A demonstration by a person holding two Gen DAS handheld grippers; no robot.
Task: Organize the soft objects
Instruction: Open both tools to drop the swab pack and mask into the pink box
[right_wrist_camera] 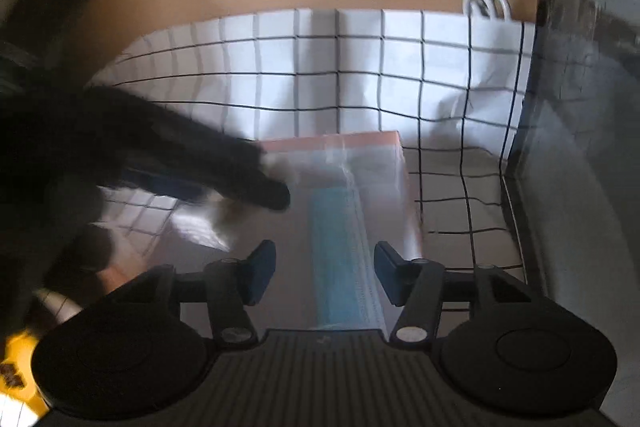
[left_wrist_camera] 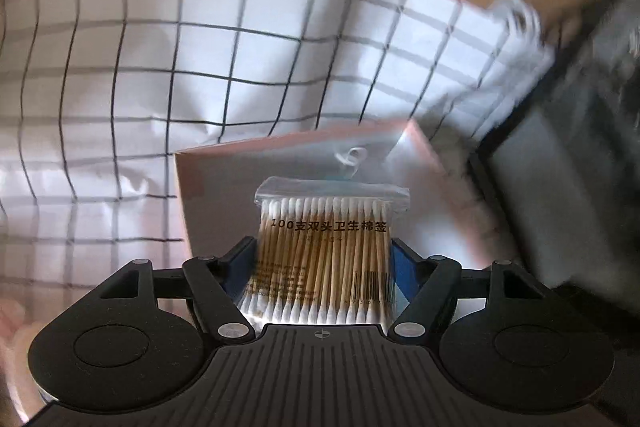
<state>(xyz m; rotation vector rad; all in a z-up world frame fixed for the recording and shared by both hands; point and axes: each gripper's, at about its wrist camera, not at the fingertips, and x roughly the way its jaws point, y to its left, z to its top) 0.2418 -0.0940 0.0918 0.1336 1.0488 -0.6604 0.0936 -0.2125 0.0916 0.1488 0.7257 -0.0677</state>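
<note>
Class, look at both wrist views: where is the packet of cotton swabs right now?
In the left wrist view, the packet of cotton swabs sits clamped between the left gripper fingers, in front of the pink box on the checked cloth.

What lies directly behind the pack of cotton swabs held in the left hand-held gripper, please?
A pink box stands behind the pack of cotton swabs, with grid-patterned cloth beyond. The pack covers the box's middle.
</note>
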